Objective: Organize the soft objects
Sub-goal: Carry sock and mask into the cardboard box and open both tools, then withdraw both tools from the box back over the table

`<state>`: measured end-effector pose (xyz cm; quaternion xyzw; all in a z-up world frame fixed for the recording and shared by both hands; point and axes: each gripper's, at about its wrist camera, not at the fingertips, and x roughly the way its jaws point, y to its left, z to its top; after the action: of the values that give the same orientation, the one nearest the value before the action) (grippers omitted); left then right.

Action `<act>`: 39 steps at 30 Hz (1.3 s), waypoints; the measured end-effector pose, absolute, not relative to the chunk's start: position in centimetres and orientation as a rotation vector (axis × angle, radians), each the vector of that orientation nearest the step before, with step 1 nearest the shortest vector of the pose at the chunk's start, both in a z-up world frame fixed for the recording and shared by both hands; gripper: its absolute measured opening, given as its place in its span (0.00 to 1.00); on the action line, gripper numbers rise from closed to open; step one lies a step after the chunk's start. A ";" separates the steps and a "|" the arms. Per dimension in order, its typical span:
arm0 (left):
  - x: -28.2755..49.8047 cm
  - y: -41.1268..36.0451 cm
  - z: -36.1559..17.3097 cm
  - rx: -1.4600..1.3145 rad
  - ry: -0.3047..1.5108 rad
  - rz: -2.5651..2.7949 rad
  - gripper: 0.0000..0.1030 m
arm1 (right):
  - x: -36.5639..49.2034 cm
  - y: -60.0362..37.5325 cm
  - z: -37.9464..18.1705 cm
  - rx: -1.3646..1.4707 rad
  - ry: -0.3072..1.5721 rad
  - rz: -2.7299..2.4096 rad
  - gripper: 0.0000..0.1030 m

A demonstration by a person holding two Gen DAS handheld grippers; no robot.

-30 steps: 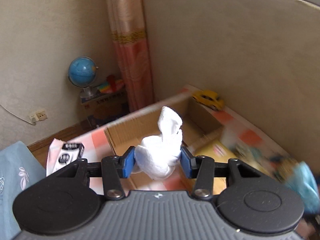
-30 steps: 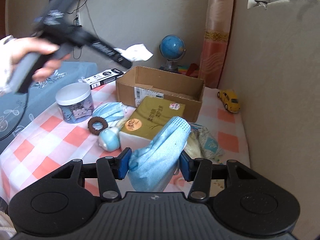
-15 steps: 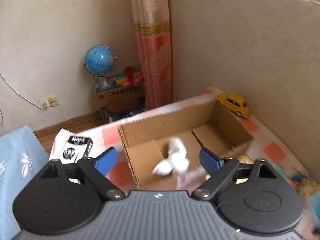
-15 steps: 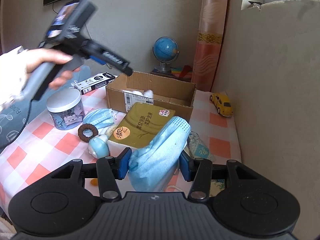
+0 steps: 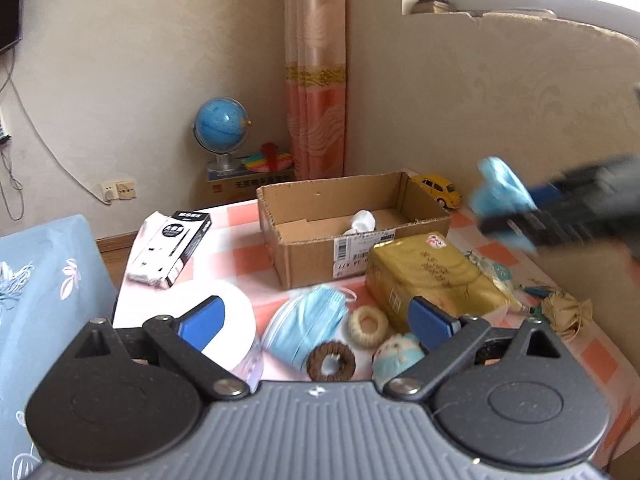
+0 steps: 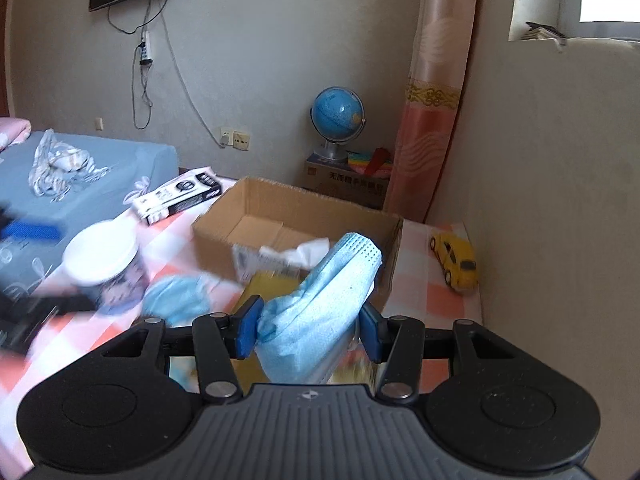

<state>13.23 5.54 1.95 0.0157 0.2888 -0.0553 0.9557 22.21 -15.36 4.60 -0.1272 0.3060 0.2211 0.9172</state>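
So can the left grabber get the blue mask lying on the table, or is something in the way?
Probably yes. The left gripper is open and empty, and the blue mask lies uncovered just ahead of it. The brown ring touches its edge, but nothing lies on top.

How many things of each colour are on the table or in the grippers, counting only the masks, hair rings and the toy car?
Blue: 2, mask on table, mask in right gripper
Brown: 1, hair ring
Cream: 1, hair ring
Yellow: 1, car
Total: 5
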 end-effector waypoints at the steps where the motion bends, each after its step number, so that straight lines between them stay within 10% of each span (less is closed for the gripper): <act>1: 12.8 5.7 1.8 0.026 0.584 -0.112 0.95 | 23.4 -15.1 4.7 -0.263 0.632 0.452 0.54; 12: 10.9 6.3 0.2 0.021 0.596 -0.125 0.95 | 33.9 -11.1 4.5 -0.320 0.659 0.394 0.57; 17: 10.8 6.9 -0.3 0.000 0.608 -0.118 0.95 | 35.0 -11.1 3.9 -0.288 0.645 0.369 0.98; 39: 9.6 5.2 -0.8 0.036 0.644 -0.151 0.96 | 23.0 -16.8 2.9 -0.170 0.640 0.374 1.00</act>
<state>9.63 5.15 -0.77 0.0174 0.3161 -0.0739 0.9457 22.95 -16.85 2.90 -0.0831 0.3123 0.1824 0.9286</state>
